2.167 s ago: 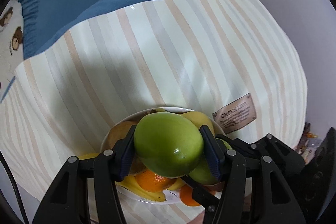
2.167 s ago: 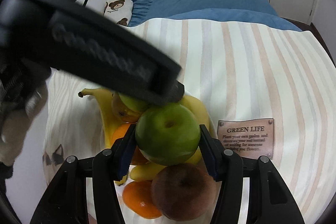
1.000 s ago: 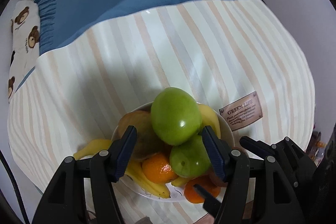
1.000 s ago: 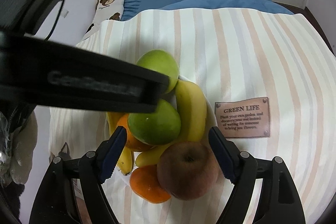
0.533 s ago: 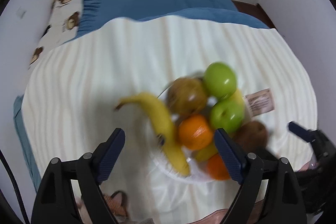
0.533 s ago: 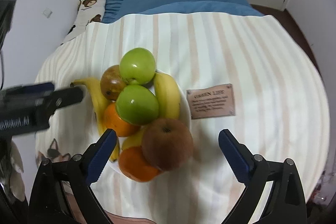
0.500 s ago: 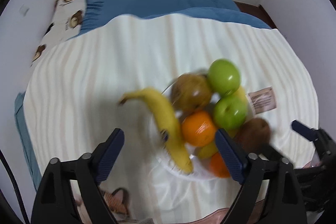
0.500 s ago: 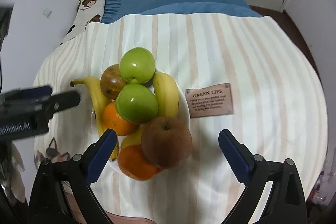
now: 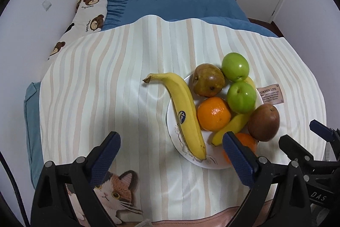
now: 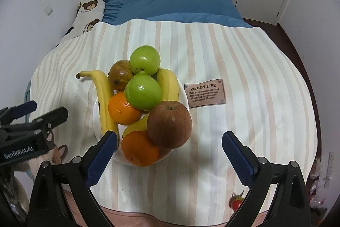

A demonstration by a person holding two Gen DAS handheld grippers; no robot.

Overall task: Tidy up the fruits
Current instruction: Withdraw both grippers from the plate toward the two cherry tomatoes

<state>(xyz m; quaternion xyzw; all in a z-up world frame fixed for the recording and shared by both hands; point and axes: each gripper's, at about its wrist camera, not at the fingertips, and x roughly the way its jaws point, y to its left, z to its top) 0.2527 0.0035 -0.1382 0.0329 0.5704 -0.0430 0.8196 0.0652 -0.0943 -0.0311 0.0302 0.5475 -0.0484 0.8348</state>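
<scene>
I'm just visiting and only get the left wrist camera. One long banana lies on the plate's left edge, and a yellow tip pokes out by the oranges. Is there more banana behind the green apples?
Observer: Yes. The right wrist view shows a second banana curving along the plate on its right side.
Operator: Is the other gripper carrying anything?
Observer: No. The right gripper has just been opening its jaws, and nothing is held between them.
Operator: Anything off the table?
Observer: A small red thing lies below the near right edge. It is too small to identify.

both wrist views look steeply down from above, sharing the white fruit-filled plate [image 9: 172, 120] [image 10: 184, 99] on striped cloth [image 9: 106, 88] [image 10: 244, 56].
</scene>
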